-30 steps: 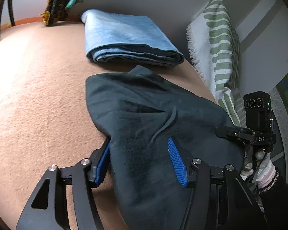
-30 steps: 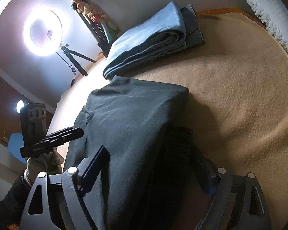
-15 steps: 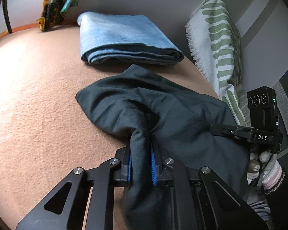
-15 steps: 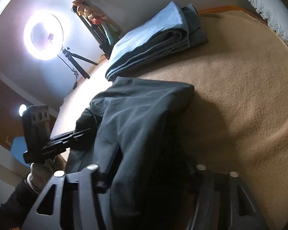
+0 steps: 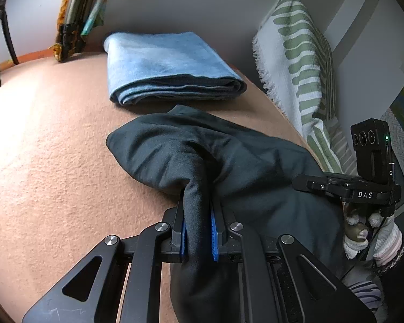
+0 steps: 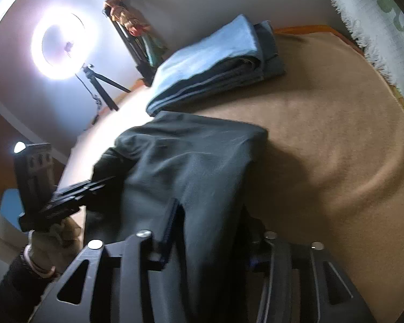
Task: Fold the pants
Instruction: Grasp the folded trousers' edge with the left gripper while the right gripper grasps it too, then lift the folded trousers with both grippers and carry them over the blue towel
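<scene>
The left wrist view shows the left gripper [image 5: 198, 231] clamped tight on a bunched ridge of the dark pants [image 5: 229, 161], blue pads pressing the cloth from both sides. The right wrist view is blurred; there the right gripper [image 6: 210, 231] has the same pants [image 6: 191, 167] running between its fingers, which look closed against the fabric, though the far finger is mostly hidden by it. The pants lie on the tan blanket [image 5: 40, 161], just in front of the folded blue garment [image 5: 169, 67], nearly touching it. Only the right view shows the ring light [image 6: 60, 47] on its tripod, beyond the blue garment; only the left view shows the whole green-striped pillow [image 5: 301, 62] standing beside the blue garment and pants. Each view catches the other hand's gripper camera at its edge.
</scene>
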A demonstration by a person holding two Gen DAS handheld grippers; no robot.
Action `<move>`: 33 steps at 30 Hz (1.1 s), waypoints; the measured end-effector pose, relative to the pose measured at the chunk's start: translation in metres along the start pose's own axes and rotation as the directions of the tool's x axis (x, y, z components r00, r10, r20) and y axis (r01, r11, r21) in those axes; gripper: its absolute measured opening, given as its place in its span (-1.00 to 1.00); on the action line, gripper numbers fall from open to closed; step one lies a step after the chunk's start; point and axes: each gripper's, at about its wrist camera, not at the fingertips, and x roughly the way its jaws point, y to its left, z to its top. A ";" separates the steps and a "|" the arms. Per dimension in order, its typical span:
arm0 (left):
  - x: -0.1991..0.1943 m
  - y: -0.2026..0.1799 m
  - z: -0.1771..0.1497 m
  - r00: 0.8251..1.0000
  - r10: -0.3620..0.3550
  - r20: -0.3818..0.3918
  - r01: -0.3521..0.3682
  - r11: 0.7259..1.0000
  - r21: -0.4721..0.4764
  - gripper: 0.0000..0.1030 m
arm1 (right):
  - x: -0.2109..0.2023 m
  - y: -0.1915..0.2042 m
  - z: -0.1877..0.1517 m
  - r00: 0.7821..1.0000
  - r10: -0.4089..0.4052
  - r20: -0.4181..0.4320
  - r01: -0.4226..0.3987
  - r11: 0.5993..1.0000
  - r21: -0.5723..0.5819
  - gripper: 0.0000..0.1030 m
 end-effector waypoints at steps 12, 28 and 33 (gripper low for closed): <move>0.013 0.007 -0.002 1.000 0.014 -0.019 -0.015 1.000 -0.013 -0.78 | 0.020 -0.027 -0.007 0.985 0.171 -0.030 -0.166 0.978 0.123 -0.18; -0.045 -0.016 0.005 0.994 0.034 0.105 -0.042 0.997 0.066 -0.78 | -0.050 0.058 -0.007 0.991 0.063 0.114 -0.053 0.995 -0.086 -0.60; -0.068 -0.022 0.014 0.987 0.038 0.155 -0.053 0.994 0.096 -0.79 | -0.071 0.078 -0.006 0.986 0.045 0.162 -0.025 0.992 -0.123 -0.60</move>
